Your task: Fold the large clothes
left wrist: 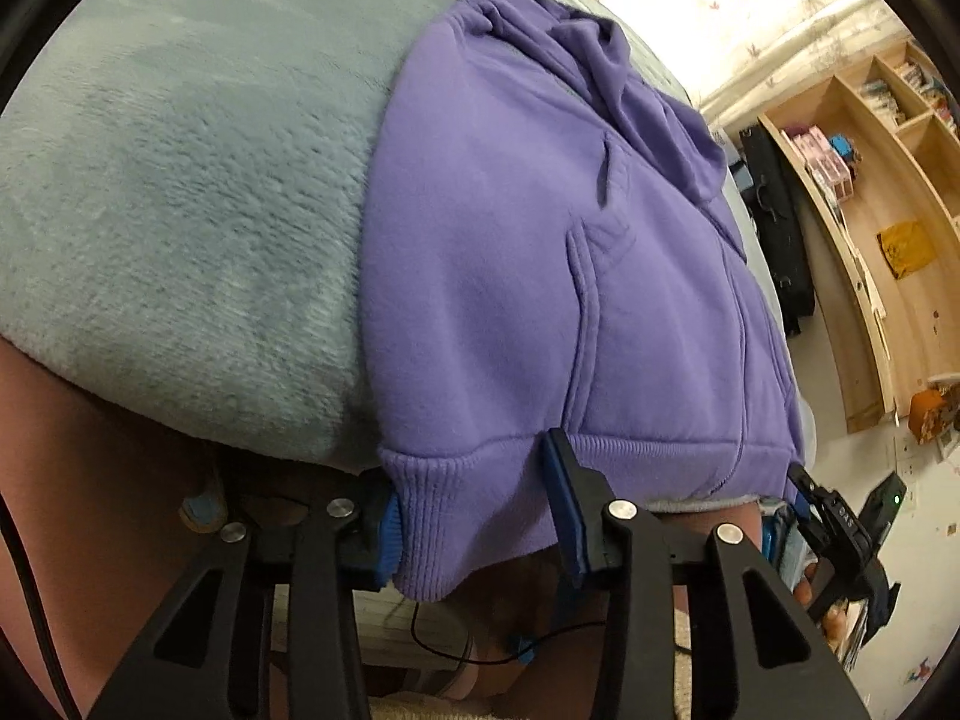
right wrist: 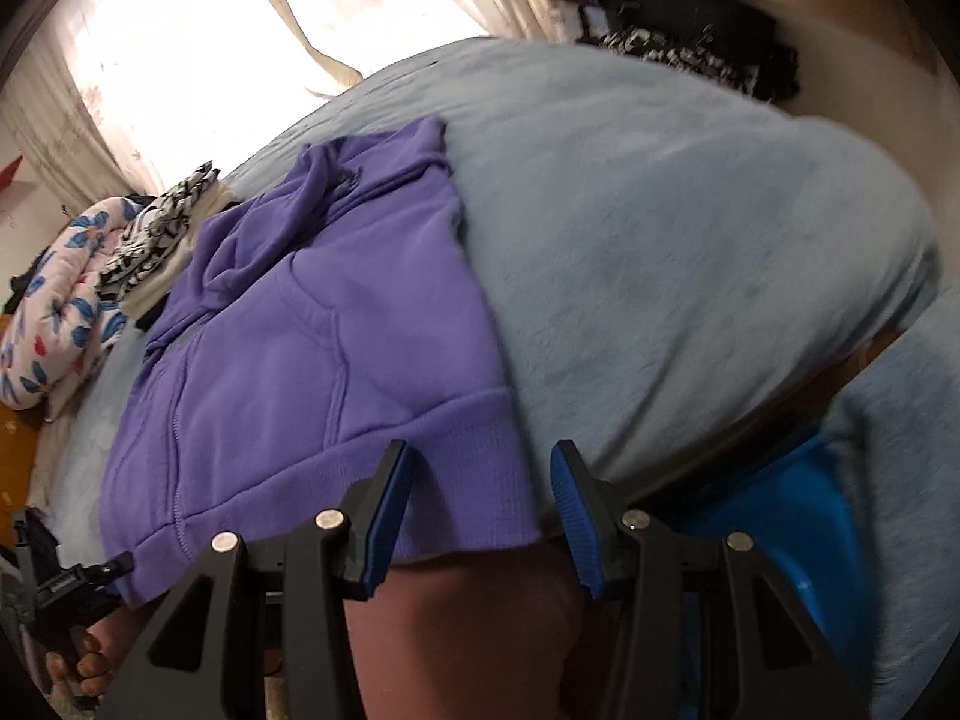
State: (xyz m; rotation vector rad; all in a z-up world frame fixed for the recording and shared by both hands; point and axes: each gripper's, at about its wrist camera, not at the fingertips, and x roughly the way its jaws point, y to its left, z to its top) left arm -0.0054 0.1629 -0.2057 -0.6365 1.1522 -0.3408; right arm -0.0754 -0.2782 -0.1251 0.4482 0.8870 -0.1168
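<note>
A purple zip hoodie [left wrist: 540,276] lies flat on a pale blue fleece blanket [left wrist: 180,210], its ribbed hem hanging over the near edge of the bed. My left gripper [left wrist: 471,474] straddles the hem's left corner: one pad touches the corner's side edge and the other finger lies over the rib, jaws clearly apart. My right gripper [right wrist: 480,450] straddles the other corner of the hoodie [right wrist: 312,372], one finger over the rib and the other beside it on the blanket [right wrist: 690,270], with a gap to the cloth. Each view shows the other gripper at its edge.
Wooden shelves [left wrist: 870,210] and a black bag [left wrist: 780,240] stand beyond the bed. A floral quilt [right wrist: 54,312] and black-and-white clothes [right wrist: 156,240] are piled beyond the hoodie's hood. A blue object [right wrist: 780,516] sits below the blanket's edge. The person's legs are under the grippers.
</note>
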